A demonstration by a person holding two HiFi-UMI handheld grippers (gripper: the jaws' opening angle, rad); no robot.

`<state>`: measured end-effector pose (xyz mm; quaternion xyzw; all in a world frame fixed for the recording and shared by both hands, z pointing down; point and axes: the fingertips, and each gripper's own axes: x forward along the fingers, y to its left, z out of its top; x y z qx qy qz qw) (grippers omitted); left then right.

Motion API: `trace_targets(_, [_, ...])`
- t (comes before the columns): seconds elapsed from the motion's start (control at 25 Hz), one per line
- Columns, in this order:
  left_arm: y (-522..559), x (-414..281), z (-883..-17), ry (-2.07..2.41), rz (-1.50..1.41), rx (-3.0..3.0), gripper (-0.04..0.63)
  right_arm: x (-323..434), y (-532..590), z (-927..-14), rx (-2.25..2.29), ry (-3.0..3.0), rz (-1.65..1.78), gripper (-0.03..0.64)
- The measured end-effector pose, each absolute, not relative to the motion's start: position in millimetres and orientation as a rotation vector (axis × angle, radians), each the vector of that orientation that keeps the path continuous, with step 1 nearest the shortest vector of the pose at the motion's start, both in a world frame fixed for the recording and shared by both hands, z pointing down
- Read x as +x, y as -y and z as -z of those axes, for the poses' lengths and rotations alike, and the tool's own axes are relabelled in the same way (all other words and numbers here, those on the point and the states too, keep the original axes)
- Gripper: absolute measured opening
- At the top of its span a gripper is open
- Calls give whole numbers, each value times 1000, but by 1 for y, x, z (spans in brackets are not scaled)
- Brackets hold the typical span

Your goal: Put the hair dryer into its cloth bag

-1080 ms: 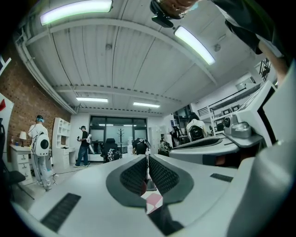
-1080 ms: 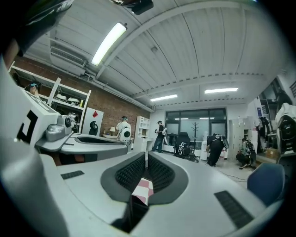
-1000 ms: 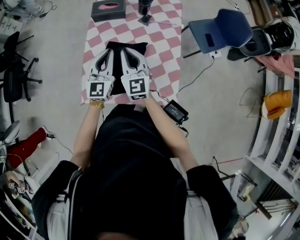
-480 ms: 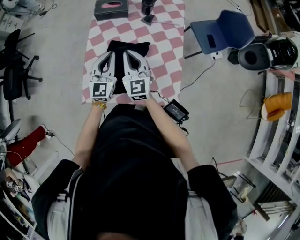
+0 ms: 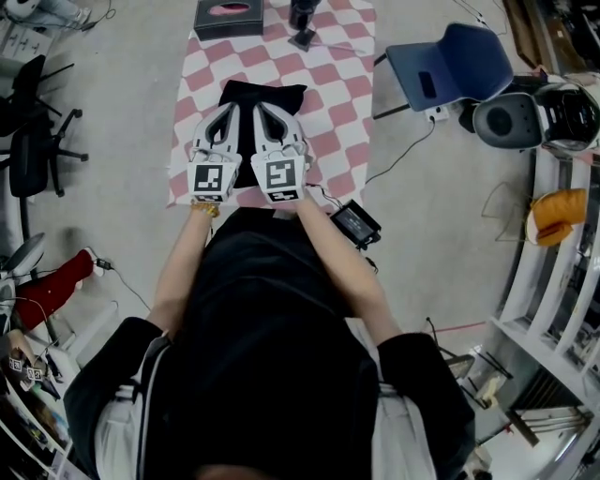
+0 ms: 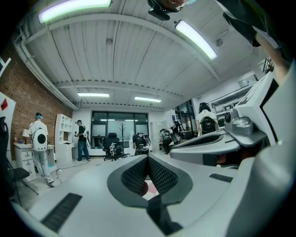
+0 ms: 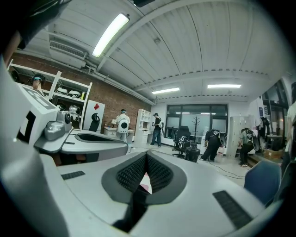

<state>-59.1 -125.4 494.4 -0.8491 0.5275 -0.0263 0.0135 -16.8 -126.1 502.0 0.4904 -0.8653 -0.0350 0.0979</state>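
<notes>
A black cloth bag lies flat on a pink-and-white checked cloth. My left gripper and right gripper are held side by side, level, over the bag's near part and covering most of it. In the left gripper view the left gripper has its pads together with nothing between them. The right gripper is the same in its own view. A dark upright object with a cord stands at the cloth's far end; it may be the hair dryer.
A dark box with a pink opening sits at the cloth's far left corner. A blue chair stands to the right. A small black device with a cable lies by my right arm. Office chairs are at the left, shelving at the right.
Both grippers have sunk a little toward the black bag, still side by side. Nothing was taken hold of.
</notes>
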Motion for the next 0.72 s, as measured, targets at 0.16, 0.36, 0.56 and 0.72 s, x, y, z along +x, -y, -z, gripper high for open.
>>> trace_targets(0.16, [122,-64,-494,-1650,83,-2635,14,-22,121,-503,1437,2553,97,15])
trace_targets(0.36, [121,-65,-491,-1643,67,-2632,14,-22,121,-503,1447,2551,114,15])
trace_targets(0.56, [116,-66,-495,-1645,77,-2632,14,-26,118,-502,1437,2560,123,15])
trace_targets(0.72, [115,-70,-499,-1654,89,-2625,14,-30,117,-501,1426,2574,98,15])
